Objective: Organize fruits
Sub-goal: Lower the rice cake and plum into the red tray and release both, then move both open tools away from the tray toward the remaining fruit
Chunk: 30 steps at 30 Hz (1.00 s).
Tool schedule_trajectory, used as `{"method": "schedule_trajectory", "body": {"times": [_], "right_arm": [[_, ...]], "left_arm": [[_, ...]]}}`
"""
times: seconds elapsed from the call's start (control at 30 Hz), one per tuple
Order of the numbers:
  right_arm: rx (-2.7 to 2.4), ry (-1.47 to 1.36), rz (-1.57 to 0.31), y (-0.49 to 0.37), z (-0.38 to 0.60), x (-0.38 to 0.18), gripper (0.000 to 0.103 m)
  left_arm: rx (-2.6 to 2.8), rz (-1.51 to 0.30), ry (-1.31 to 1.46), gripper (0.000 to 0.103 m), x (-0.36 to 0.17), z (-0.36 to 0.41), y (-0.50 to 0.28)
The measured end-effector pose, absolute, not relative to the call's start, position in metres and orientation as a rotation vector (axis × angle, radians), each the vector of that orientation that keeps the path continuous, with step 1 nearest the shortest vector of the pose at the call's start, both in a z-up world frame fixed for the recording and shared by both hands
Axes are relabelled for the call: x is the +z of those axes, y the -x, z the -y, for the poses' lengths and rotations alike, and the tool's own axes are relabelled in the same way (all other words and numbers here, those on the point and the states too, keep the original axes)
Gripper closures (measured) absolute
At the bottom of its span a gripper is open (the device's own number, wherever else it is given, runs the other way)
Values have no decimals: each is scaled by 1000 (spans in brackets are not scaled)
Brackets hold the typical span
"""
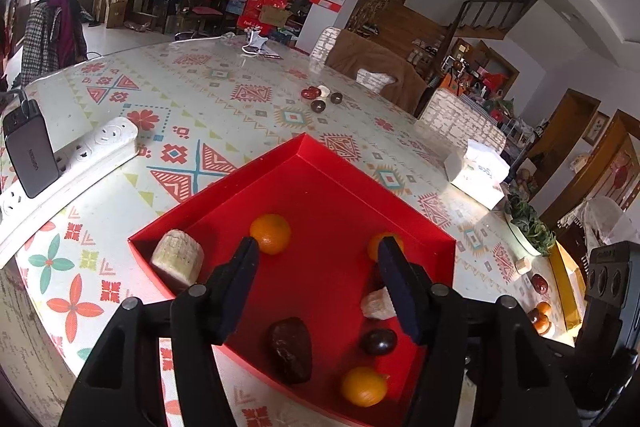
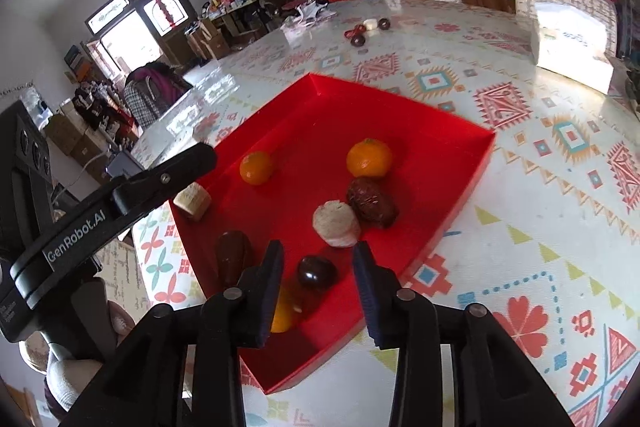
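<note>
With both the left gripper point(image 1: 316, 259) and the right gripper point(image 2: 318, 263) spread and empty over the red box point(image 2: 460, 187), lift them straight up, sparing the near dark plum point(image 2: 316, 272).

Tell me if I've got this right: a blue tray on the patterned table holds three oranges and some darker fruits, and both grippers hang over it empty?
Nearly. The tray is red, not blue, as the right wrist view shows plainly. The rest stands as you said.
</note>
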State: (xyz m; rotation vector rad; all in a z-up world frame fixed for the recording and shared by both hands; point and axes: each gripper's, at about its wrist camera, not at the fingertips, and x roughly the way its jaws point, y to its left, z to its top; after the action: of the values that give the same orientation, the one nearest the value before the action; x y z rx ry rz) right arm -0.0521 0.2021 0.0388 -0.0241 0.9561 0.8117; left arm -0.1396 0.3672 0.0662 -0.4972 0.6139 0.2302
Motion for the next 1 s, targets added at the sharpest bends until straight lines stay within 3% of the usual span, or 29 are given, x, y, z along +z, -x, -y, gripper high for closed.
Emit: {"method": "schedule_trajectory", "body": {"times": [0.13,0.27,0.4,0.5,1.0], "right_arm": [[786,9,-933,54,-187,46,59],[737,-8,-885,58,-165,53,43],[686,-36,-836,62,-138,59,40],[648,-93,-853,60,-113,58,40],[421,-209,-860,68,29,54,40]], "left_arm": [[230,-620,434,40,72,-350,138],[262,-609,327,32,81,-324,139],[302,-590,213,26,90,-296,142],[323,-562,140,22,99,-273,146],[292,-495,-82,21,121,-175,155]]}}
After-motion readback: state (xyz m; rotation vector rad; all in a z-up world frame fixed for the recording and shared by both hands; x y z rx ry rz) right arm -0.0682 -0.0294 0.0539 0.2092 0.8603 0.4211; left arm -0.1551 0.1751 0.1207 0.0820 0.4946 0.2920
